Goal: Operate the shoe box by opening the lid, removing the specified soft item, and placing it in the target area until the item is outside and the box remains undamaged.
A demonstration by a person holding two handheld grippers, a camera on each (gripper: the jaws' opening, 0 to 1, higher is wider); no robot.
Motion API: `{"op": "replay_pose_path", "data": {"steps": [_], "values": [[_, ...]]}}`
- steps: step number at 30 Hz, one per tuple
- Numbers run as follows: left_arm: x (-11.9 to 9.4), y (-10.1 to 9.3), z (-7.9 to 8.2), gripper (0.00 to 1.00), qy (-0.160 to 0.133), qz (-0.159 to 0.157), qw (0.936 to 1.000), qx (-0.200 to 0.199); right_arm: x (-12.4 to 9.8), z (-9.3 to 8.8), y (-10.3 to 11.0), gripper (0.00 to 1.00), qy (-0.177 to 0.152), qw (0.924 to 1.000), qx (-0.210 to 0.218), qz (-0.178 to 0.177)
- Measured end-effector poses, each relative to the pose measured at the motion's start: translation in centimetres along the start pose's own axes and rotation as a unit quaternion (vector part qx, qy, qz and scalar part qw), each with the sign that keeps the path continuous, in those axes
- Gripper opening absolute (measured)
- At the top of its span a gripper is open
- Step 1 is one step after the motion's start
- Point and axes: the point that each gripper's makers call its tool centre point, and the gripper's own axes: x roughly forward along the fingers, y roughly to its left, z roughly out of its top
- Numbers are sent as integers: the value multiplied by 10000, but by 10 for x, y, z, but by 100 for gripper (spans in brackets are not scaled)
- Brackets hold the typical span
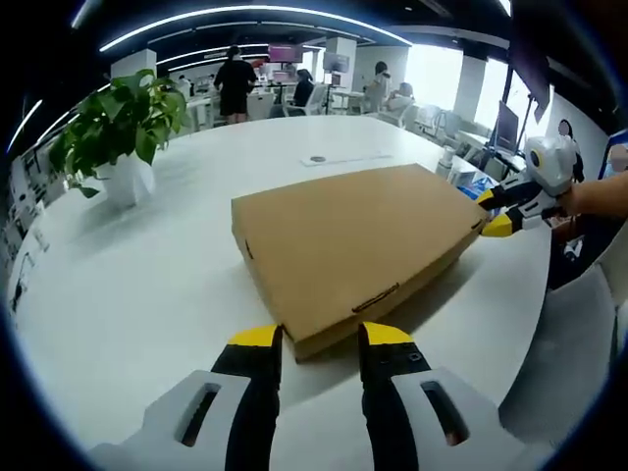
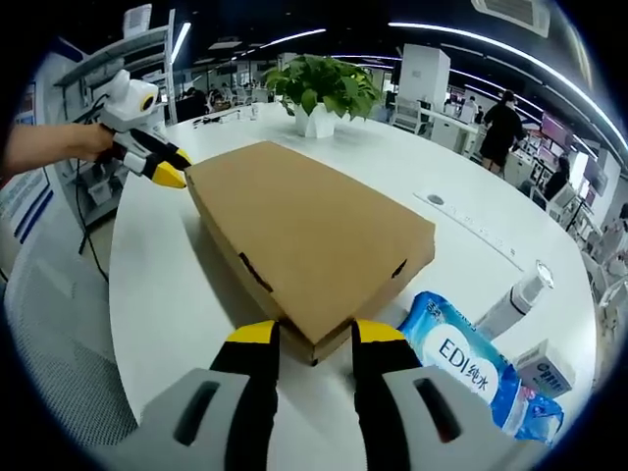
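Lid of shoe box (image 1: 353, 240) shut, contents hidden; left gripper (image 1: 321, 336) and right gripper (image 2: 311, 332) spread at opposite corners.

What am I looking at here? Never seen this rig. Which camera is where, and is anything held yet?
There is no robot: a person carries a two-jaw hand-held gripper in each hand, and a fisheye camera rides on each.

The left gripper view looks along the left hand-held gripper; its yellow-tipped jaws stand apart at a corner of the flat brown cardboard shoe box, lid closed. The right hand-held gripper shows at the opposite corner.

The right gripper view is the reverse angle, from that far corner.

The box lies on a round white table, along with a potted green plant in a white pot, a blue wipes packet and a white bottle.

Nothing looks gripped yet.
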Motion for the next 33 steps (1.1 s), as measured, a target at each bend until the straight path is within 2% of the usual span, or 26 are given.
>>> {"op": "replay_pose_path", "data": {"steps": [13, 23, 26, 30, 33], "values": [[13, 6, 14, 31, -27, -26, 10000, -91, 5, 3, -11, 26, 20, 10000, 49, -59], [14, 4, 15, 33, -66, -29, 9999, -113, 5, 3, -14, 27, 8, 10000, 68, -53], [14, 2, 15, 36, -63, -31, 9999, -89, 4, 2, -13, 26, 22, 9999, 152, -35], [11, -3, 10, 47, -82, 12, 10000, -41, -1, 2, -13, 28, -93, 9996, 267, -76], [5, -9, 7, 48, -74, -29, 10000, -18, -7, 0, -12, 30, -86, 9998, 178, -83]]}}
